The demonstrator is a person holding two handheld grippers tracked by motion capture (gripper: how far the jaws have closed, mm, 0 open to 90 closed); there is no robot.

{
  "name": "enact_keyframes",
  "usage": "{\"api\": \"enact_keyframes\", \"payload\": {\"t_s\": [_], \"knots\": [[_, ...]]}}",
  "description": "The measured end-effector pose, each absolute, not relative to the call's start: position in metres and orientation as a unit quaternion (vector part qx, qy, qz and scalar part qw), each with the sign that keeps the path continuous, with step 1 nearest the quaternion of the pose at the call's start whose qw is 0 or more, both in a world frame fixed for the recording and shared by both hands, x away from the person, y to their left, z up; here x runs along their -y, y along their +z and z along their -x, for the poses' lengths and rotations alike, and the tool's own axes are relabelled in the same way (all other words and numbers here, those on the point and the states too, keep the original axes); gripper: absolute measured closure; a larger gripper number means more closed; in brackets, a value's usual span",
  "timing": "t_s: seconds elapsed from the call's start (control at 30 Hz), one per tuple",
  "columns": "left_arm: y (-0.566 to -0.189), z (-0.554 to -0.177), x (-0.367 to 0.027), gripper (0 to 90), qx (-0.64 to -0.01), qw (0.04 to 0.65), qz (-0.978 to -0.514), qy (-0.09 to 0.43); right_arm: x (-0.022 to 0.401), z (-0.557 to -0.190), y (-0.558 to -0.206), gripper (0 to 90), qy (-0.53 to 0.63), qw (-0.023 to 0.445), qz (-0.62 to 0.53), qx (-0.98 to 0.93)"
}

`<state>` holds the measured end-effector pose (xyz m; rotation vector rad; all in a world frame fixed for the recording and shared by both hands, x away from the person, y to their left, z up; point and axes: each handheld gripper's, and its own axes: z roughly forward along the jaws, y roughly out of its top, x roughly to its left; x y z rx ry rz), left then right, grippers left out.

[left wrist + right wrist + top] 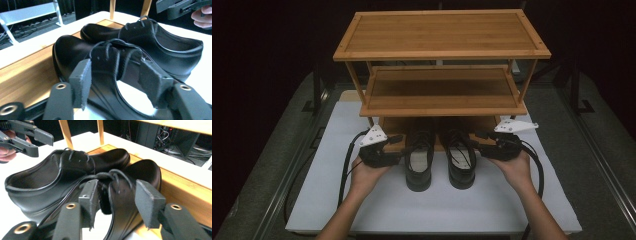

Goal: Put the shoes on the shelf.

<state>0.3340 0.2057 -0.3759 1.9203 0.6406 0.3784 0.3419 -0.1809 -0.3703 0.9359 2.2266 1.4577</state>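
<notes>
**Both grippers at the pair of black shoes under the rack**

From the high view I see a three-tier wooden shoe rack (439, 52) standing on a white table top (362, 200). A pair of glossy black leather lace-up shoes sits side by side at the rack's lowest board (389, 125), toes tucked in under the middle shelf and heels out toward me on the white surface.

My left hand (364, 172) holds the left gripper (399, 141) just beside the outer flank of the left shoe (418, 162). In the left gripper view its two black jaws stand apart, with the laced top and collar of that shoe (105, 67) between them. The pads look near the leather, but I cannot tell whether either one touches it. The second shoe (160, 45) lies just beyond, and the other gripper (185, 7) with fingertips (202, 17) shows at the top right.

My right hand (514, 167) holds the right gripper (479, 136) at the outer flank of the right shoe (460, 162). In the right gripper view its jaws also stand apart, straddling the tongue and laces of that shoe (140, 177); contact is again unclear. The neighbouring shoe (50, 177) sits just beside it, and the left gripper (25, 136) shows at the top left. Both toes rest on the wooden board (185, 192).
</notes>
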Motion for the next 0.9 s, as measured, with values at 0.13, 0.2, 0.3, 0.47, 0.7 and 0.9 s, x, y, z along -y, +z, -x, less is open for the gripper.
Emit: {"api": "enact_keyframes", "payload": {"t_s": [0.13, 0.2, 0.3, 0.47, 0.7, 0.9], "knots": [[-0.378, -0.321, -0.217, 35.1, -0.265, 0.518, -0.801, 0.145, 0.190, -0.328, -0.369, 44.9, 0.506, 0.154, -0.328, -0.783], [-0.381, -0.314, -0.222, 32.2, -0.261, 0.513, -0.805, 0.143, 0.194, -0.321, -0.369, 42.3, 0.501, 0.153, -0.328, -0.786], [-0.387, -0.305, -0.228, 25.8, -0.264, 0.508, -0.808, 0.141, 0.201, -0.308, -0.376, 39.3, 0.497, 0.157, -0.329, -0.787], [-0.401, -0.295, -0.233, 11.6, -0.269, 0.488, -0.819, 0.138, 0.207, -0.295, -0.397, 25.9, 0.472, 0.144, -0.341, -0.800], [-0.423, -0.289, -0.224, 0.0, -0.271, 0.469, -0.833, 0.113, 0.206, -0.282, -0.416, 17.2, 0.455, 0.125, -0.336, -0.815], [-0.439, -0.288, -0.210, 0.0, -0.260, 0.439, -0.852, 0.117, 0.194, -0.281, -0.440, 16.3, 0.422, 0.105, -0.331, -0.837]]}}
